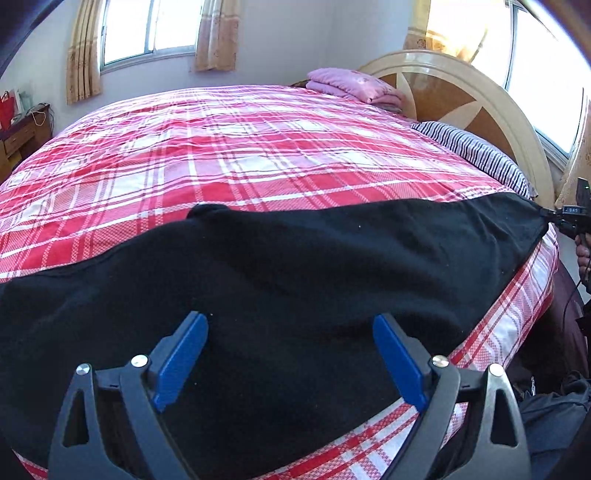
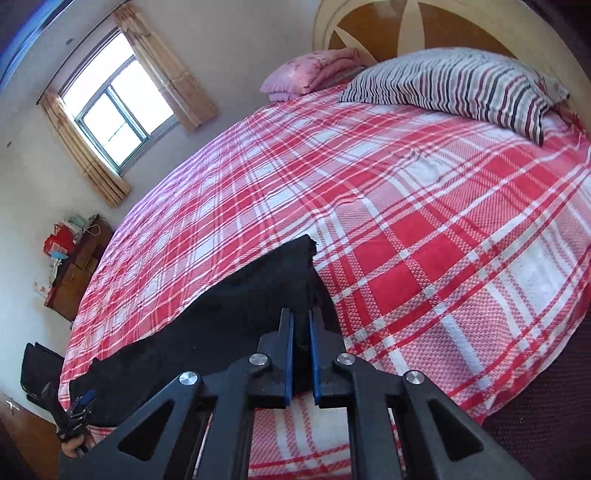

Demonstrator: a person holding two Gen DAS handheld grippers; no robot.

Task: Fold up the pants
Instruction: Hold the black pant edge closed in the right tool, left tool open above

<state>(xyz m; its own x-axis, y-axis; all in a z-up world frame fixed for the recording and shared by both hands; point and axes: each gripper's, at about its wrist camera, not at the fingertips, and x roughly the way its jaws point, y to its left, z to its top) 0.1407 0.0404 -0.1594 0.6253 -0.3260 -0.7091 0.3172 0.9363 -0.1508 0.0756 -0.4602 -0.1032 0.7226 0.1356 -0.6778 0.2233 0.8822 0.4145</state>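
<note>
Black pants [image 1: 280, 280] lie stretched along the near edge of a bed with a red plaid sheet [image 1: 236, 155]. My left gripper [image 1: 290, 325] is open, its blue pads spread just above the pants at one end. My right gripper [image 2: 301, 317] is shut on the pants [image 2: 236, 317] at the other end, pinching the fabric edge. The right gripper also shows at the far right of the left wrist view [image 1: 546, 215], pulling the cloth taut. The left gripper shows at the lower left of the right wrist view [image 2: 83, 404].
A striped pillow [image 2: 458, 85] and a folded pink blanket [image 2: 314, 72] lie by the wooden headboard [image 1: 461, 96]. A wooden dresser [image 2: 77, 273] with clutter stands by the far wall. Curtained windows [image 1: 147, 33] are behind the bed.
</note>
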